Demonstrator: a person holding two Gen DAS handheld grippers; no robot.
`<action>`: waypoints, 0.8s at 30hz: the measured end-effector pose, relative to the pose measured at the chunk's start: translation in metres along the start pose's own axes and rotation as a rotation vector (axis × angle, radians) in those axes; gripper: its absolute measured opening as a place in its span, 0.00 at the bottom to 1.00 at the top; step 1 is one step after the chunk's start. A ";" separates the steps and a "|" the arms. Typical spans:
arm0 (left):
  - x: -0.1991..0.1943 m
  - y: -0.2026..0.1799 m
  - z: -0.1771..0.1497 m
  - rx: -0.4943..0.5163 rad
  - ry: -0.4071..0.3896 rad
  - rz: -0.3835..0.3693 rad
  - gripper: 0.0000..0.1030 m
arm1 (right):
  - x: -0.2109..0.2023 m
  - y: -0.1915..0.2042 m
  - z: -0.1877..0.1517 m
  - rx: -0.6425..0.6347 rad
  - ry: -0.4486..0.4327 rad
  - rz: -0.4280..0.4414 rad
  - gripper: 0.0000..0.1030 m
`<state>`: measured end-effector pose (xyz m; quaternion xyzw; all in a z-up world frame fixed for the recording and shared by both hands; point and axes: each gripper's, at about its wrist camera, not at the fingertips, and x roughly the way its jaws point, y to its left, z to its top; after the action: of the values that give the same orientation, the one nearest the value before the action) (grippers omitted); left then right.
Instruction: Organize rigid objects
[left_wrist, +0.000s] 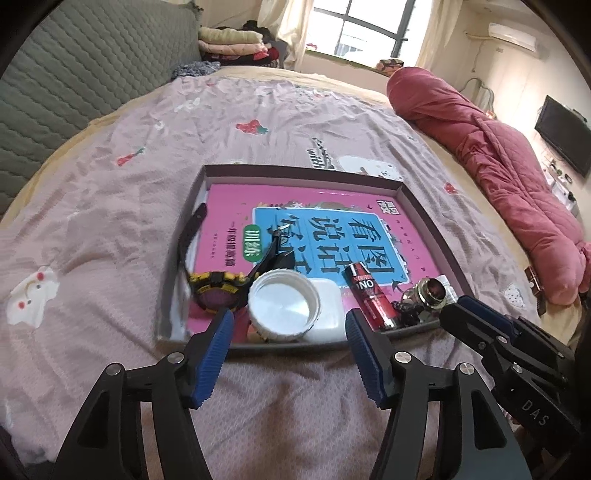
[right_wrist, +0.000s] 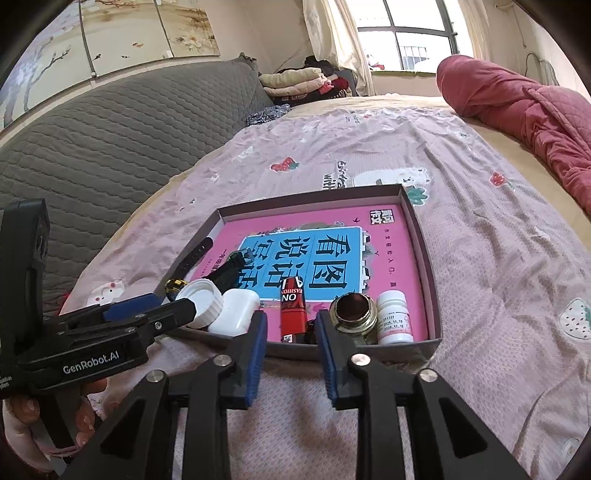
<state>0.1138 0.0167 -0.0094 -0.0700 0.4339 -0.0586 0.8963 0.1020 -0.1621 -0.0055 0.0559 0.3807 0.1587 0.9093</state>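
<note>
Blue-padded fingers (left_wrist: 218, 354) of the left gripper (left_wrist: 291, 325) are standing wide apart over the pink bedsheet (left_wrist: 110, 206), gripping nothing, just short of the near wall of a shallow cardboard tray (left_wrist: 424, 206). Straight ahead of this gripper, a white screw cap (left_wrist: 283, 304) is lying open side up against a white case (left_wrist: 327, 312). Ahead and to its left, a black-and-yellow wristwatch (left_wrist: 218, 291) is resting with its strap running away along the tray's side. Ahead and to its right, a red lighter (left_wrist: 371, 295) is lying on the pink book (left_wrist: 314, 218) that is lining the tray.

From the other side, the right gripper (right_wrist: 290, 332) is hovering at the same near wall, its fingers parted and empty, with the lighter directly ahead between them. Just right of that gripper's line, a brass ring fitting (right_wrist: 352, 314) is sitting beside a small white pill bottle (right_wrist: 395, 317). Well beyond, to the right, a rolled red quilt (right_wrist: 517, 107) is lying on the bed.
</note>
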 end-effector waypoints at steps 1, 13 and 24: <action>-0.004 0.000 -0.002 0.002 -0.004 0.011 0.66 | -0.002 0.002 -0.001 -0.003 -0.001 -0.004 0.33; -0.044 -0.002 -0.018 0.012 -0.024 0.042 0.71 | -0.024 0.015 -0.012 -0.029 -0.003 -0.070 0.44; -0.063 -0.008 -0.038 0.012 -0.040 0.097 0.71 | -0.044 0.020 -0.030 -0.035 -0.015 -0.132 0.48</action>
<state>0.0447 0.0167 0.0177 -0.0448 0.4186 -0.0162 0.9069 0.0469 -0.1581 0.0080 0.0158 0.3741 0.1045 0.9214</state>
